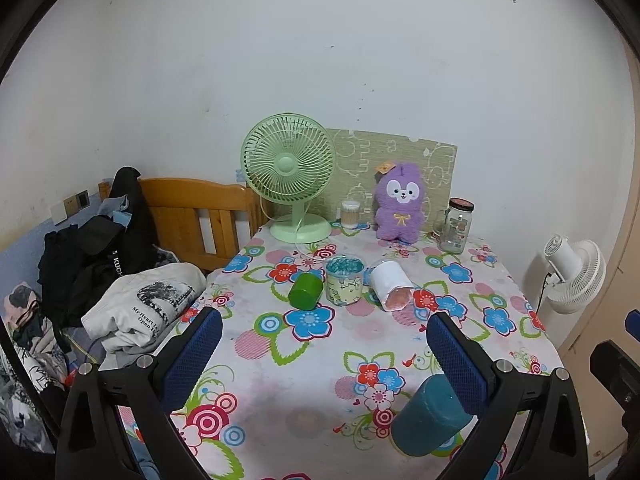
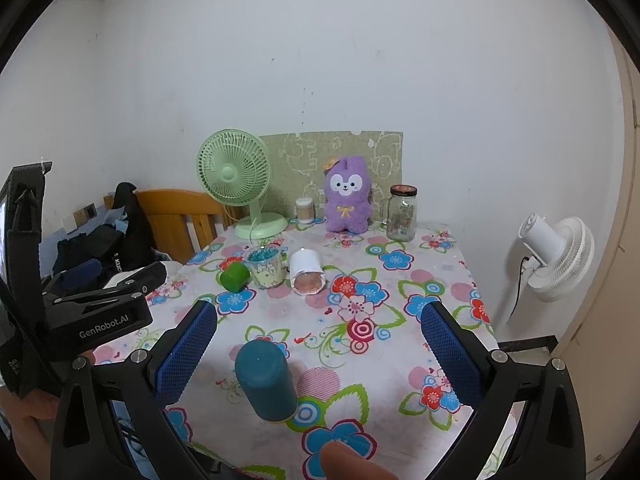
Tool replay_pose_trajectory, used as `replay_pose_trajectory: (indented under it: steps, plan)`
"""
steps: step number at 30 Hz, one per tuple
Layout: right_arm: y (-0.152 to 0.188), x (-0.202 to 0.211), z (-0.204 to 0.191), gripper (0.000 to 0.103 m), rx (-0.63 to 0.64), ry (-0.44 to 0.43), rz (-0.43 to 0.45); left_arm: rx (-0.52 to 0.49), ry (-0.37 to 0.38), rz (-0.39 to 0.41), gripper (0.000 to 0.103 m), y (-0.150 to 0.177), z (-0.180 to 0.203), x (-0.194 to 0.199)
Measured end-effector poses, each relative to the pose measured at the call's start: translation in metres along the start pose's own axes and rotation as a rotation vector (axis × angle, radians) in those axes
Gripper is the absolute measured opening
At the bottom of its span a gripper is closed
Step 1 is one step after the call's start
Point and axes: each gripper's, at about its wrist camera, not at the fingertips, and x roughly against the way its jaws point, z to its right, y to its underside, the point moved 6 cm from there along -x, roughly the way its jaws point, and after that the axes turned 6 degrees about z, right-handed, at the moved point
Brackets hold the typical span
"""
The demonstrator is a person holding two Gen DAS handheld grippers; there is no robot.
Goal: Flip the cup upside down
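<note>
A dark teal cup [image 2: 266,382] stands upside down on the flowered tablecloth [image 2: 360,280] near the front edge, its flat base up; it also shows in the left wrist view [image 1: 430,416] partly behind my right-hand finger. My right gripper [image 2: 318,340] is open, the teal cup between its blue pads and nearer the left pad, touching neither. My left gripper [image 1: 324,340] is open and empty above the table's front. A green cup [image 1: 306,291], a clear cup with blue beads [image 1: 345,283] and a white cup on its side [image 1: 391,285] sit mid-table.
At the back stand a green desk fan [image 1: 289,178], a purple plush toy [image 1: 399,202], a cotton-swab jar [image 1: 350,213] and a glass jar [image 1: 456,225]. A bed with piled clothes [image 1: 120,272] lies left. A white fan [image 1: 572,276] stands right.
</note>
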Motion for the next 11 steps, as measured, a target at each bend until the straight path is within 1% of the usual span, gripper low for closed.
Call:
replay_pose_trajectory:
  steps: [11]
  plan:
    - [0.0027,-0.0048,-0.0038,0.103,0.023,0.011,-0.001,0.0,0.007,-0.007,0.103,0.0024,-0.0017,-0.0016]
